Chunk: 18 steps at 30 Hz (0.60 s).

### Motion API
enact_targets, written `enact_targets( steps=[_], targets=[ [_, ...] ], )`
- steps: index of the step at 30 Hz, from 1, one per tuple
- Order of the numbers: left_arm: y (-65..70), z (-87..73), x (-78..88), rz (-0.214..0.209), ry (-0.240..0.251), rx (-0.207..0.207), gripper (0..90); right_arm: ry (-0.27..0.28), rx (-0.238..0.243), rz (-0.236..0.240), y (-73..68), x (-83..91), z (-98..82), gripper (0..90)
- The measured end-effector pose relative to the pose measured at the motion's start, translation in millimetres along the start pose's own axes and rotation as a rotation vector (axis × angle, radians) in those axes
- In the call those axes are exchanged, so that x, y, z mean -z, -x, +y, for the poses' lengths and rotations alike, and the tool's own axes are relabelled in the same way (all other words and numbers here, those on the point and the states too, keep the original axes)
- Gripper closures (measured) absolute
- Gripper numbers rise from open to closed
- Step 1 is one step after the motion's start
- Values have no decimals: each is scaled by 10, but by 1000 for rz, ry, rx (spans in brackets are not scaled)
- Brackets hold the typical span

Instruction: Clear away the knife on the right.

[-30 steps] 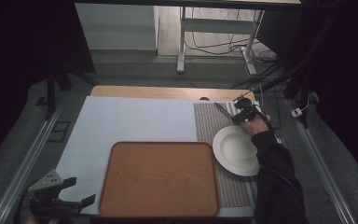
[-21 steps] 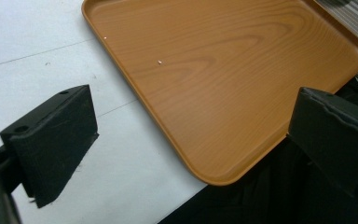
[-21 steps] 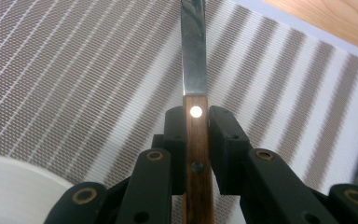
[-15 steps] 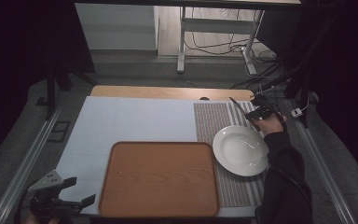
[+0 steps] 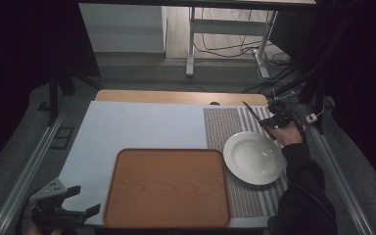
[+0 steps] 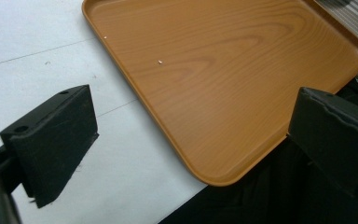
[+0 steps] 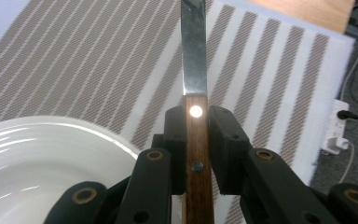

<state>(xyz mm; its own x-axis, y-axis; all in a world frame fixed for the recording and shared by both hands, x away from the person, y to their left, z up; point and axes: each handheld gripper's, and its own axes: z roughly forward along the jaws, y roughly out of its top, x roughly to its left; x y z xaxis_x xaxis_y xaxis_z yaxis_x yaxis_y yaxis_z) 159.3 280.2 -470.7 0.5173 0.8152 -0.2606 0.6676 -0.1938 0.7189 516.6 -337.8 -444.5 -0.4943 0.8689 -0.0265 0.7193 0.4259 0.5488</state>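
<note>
Well, table: my white mat (image 5: 142, 127) covers most of it, with a bare wood strip along the far edge.
Placemat (image 5: 225, 127): striped, on the right half, under the plate (image 5: 254, 157).
Tray (image 5: 166, 187): brown, empty, near centre, its right edge just beside the plate.
Room: dark all around; cables and desk legs on the floor beyond the table.
Hard to see: my left hand is cut off at the near edge; the knife's tip runs out of my right gripper view.
Left gripper (image 5: 81, 200): low at the near left corner, jaws spread wide, nothing between them.
Right gripper (image 7: 196, 119): at the far right by the plate's rim, clamped on the knife (image 7: 193, 70) by its wooden handle, blade pointing far-left over the placemat.
</note>
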Motion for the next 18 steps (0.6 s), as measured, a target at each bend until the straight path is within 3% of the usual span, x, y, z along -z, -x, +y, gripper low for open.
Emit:
enact_targets(
  steps=[18],
  targets=[
    [3,0,0,3,1,0,11,33,100,78,-590,160,-184,777]
  ],
)
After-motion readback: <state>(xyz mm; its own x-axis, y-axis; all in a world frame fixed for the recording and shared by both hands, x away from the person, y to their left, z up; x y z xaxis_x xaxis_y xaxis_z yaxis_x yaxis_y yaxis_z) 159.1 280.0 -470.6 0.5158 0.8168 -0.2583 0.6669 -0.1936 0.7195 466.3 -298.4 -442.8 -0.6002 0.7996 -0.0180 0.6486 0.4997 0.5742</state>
